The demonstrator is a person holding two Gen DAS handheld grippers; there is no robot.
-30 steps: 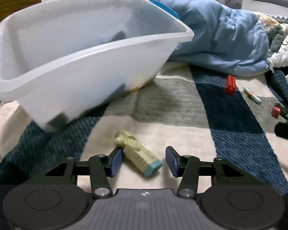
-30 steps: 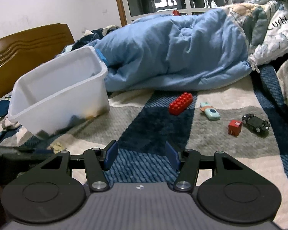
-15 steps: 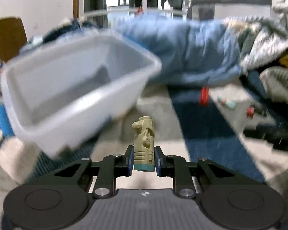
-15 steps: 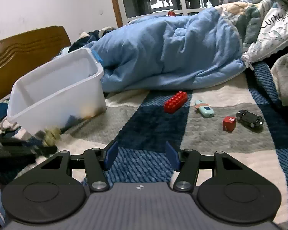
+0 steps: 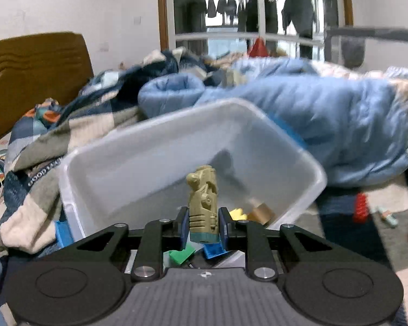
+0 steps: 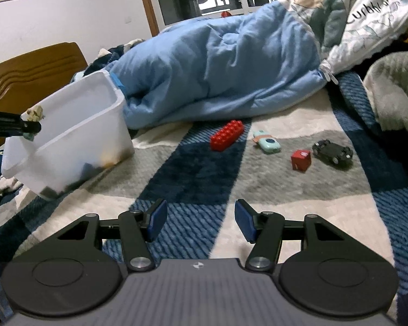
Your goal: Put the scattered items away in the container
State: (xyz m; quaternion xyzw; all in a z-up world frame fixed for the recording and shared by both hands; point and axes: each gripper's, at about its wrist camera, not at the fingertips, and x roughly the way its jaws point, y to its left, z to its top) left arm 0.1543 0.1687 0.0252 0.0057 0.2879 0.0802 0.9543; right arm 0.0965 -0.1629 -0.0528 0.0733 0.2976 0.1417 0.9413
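1. Left hand-held gripper (image 5: 203,226) is clamped on a tan toy figure (image 5: 203,203), holding it upright right over the near rim of the white bin (image 5: 160,146).
2. Right hand-held gripper (image 6: 200,220) has its jaws apart, nothing in them.
3. Right of the bin on the bed: red brick (image 6: 226,135), mint toy (image 6: 267,142), red cube (image 6: 300,160), black car (image 6: 332,152).

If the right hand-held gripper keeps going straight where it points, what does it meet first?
Probably the bare blanket just ahead of the right hand-held gripper; the red brick lies farther on, slightly right, though depth is unclear.
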